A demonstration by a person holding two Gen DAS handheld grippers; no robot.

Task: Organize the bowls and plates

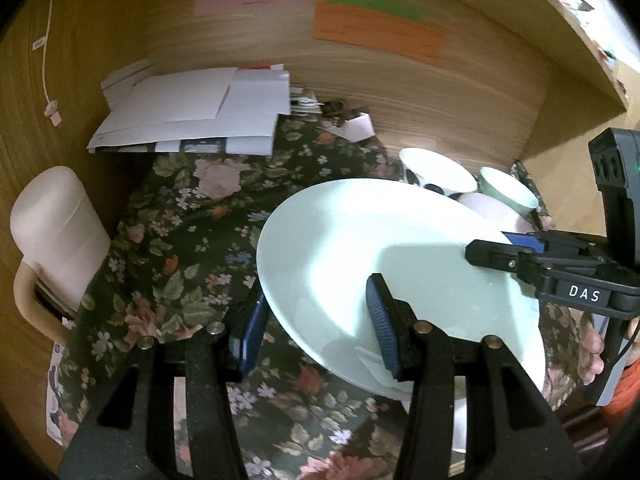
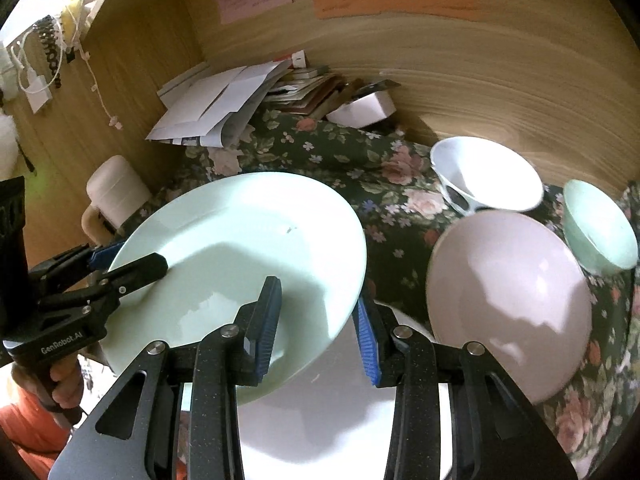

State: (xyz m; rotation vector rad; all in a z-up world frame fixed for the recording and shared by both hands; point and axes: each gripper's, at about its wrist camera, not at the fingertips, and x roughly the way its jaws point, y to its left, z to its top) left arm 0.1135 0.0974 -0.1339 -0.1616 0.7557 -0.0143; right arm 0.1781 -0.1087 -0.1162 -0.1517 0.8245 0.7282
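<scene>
A pale green plate (image 1: 360,240) (image 2: 240,240) hangs tilted above the floral cloth, held by both grippers at opposite rims. My left gripper (image 1: 316,326) is shut on its near rim, one blue pad on top and the other beneath. My right gripper (image 2: 318,330) clamps the opposite rim the same way. Each gripper shows in the other's view: the right gripper (image 1: 500,246) at the plate's right edge, the left gripper (image 2: 132,260) at its left edge. A white plate (image 2: 340,400) lies under the lifted one. A pink plate (image 2: 508,304), a white patterned bowl (image 2: 486,180) and a small green bowl (image 2: 600,228) sit to the right.
A cream lidded jug (image 1: 56,232) stands at the left by the wooden side wall. Loose papers (image 1: 192,116) and a small white box (image 2: 364,110) lie against the wooden back panel (image 2: 480,80). The floral cloth (image 1: 180,240) covers the surface. A hand (image 2: 64,380) holds the left gripper.
</scene>
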